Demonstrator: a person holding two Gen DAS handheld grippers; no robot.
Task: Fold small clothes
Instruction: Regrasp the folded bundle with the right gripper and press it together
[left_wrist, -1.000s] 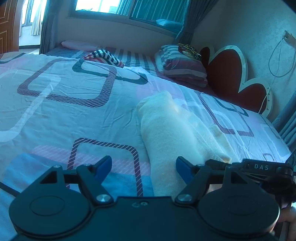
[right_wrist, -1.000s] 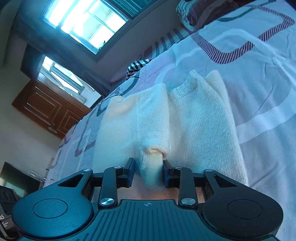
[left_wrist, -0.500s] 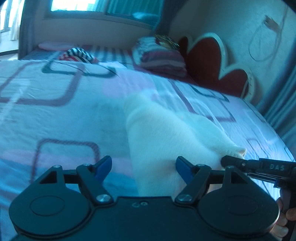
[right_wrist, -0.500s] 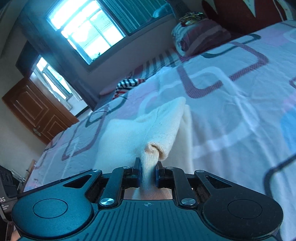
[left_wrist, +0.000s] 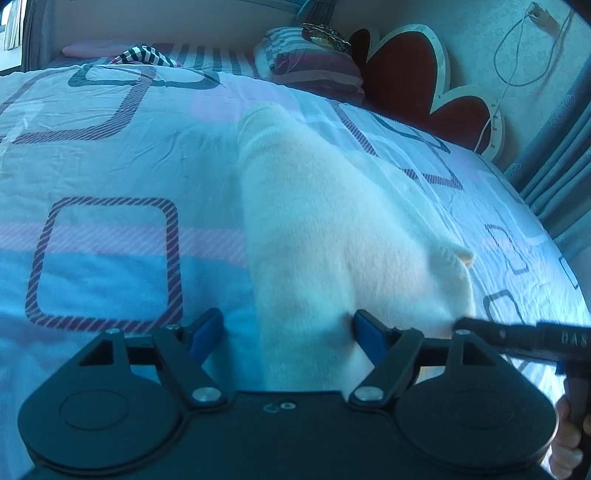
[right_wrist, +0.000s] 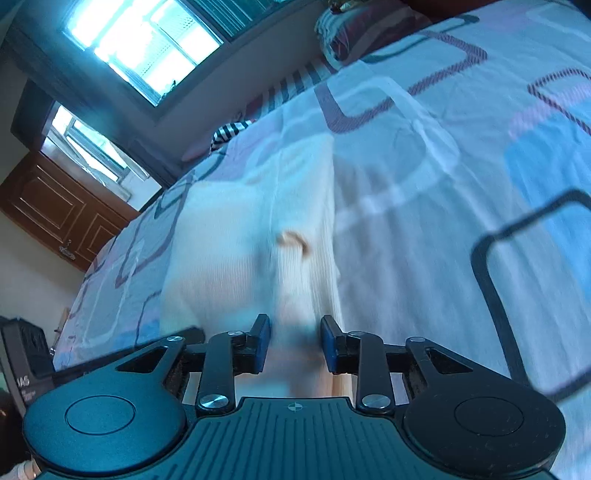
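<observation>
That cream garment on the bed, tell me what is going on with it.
A person with a gripper in each hand is folding a cream garment on a patterned bed cover. The right gripper is opening, and a fold of the cloth lies between its blue pads, apparently just being let go. The left gripper stands wide open over the near end of the garment, gripping nothing.

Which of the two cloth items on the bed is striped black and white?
The crumpled cloth far off by the window; the cream garment near the jaws is plain.

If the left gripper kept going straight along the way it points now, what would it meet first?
Most likely the cream garment, which already lies between the open left gripper fingers on the bedspread; depth is hard to judge.
</observation>
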